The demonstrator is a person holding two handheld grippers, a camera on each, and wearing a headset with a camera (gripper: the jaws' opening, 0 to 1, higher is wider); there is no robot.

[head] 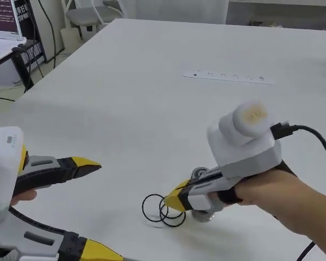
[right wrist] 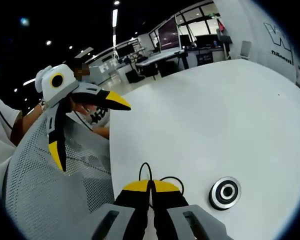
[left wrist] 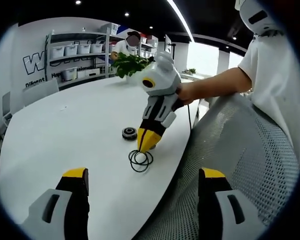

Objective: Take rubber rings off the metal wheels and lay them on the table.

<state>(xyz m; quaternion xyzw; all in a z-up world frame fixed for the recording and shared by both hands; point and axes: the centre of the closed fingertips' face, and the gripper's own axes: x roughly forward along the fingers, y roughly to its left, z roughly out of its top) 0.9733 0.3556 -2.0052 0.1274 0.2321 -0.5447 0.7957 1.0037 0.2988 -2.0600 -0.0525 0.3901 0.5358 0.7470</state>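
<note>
Rubber rings (head: pixel 162 210): thin black loops, at least two, overlapping, lying flat on the white tabletop (head: pixel 152 98) near its front edge. Very fine section, roughly round outlines, one partly over the other.

Metal wheel (right wrist: pixel 226 192): small disc lying flat on the tabletop just beside the rings. Dark outer band, bright inner ring, dark hub. In the head view it sits mostly under the right gripper's body, only a silvery edge showing.

Right gripper (head: pixel 171 202): held in a hand (head: pixel 282 196), angled down, yellow tips on the tabletop at the edge of the ring pile. Jaws pressed together, no gap. The right gripper view has loops emerging just past the tips; whether a ring is pinched between them I cannot tell.

Left gripper (head: pixel 95 206): off the tabletop, near the front left, well apart from the rings. Jaws spread wide, nothing between them.

White power strip (head: pixel 228 76) lies farther back on the tabletop, well apart from the work.
</note>
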